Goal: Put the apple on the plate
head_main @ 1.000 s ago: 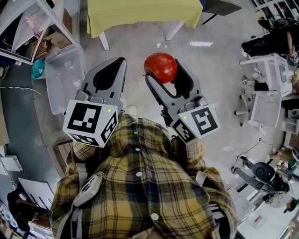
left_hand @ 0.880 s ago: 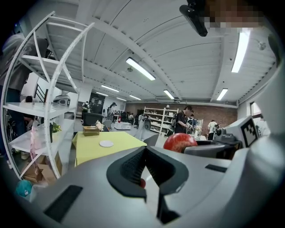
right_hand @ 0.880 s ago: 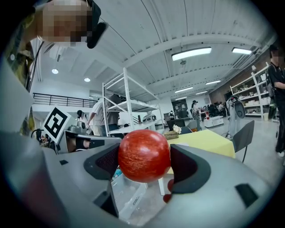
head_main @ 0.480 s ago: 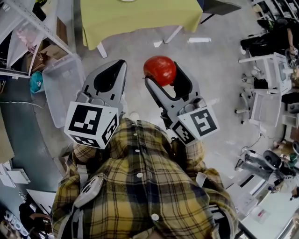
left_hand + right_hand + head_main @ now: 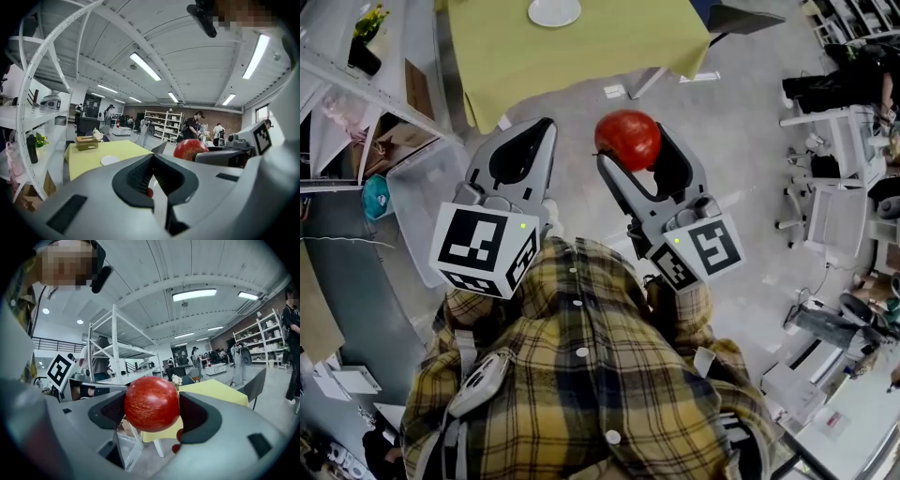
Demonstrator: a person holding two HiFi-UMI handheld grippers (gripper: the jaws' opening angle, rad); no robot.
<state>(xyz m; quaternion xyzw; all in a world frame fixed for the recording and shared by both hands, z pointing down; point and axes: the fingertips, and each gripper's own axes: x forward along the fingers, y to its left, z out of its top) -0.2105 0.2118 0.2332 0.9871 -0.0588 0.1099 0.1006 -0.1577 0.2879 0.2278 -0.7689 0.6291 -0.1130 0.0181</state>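
Note:
A red apple (image 5: 627, 139) sits between the jaws of my right gripper (image 5: 630, 142), which is shut on it and held over the floor. In the right gripper view the apple (image 5: 151, 403) fills the gap between the dark pads (image 5: 110, 409). My left gripper (image 5: 547, 125) hangs beside it at the left, jaws shut with nothing in them. A white plate (image 5: 554, 11) lies on the yellow-clothed table (image 5: 581, 47) ahead, at the top edge of the head view. The left gripper view shows that plate (image 5: 110, 160), the table (image 5: 89, 161) and the apple (image 5: 190, 149) at the right.
A clear plastic bin (image 5: 431, 183) stands on the floor at the left beside metal shelves (image 5: 356, 84). A dark chair (image 5: 741, 17) is at the table's right corner. Desks and a white chair (image 5: 825, 216) line the right. A tissue box (image 5: 86, 142) rests on the table.
The table has come nearer and lower in the head view, and the plate now shows at its top edge. Both grippers keep their pose; the apple stays held.

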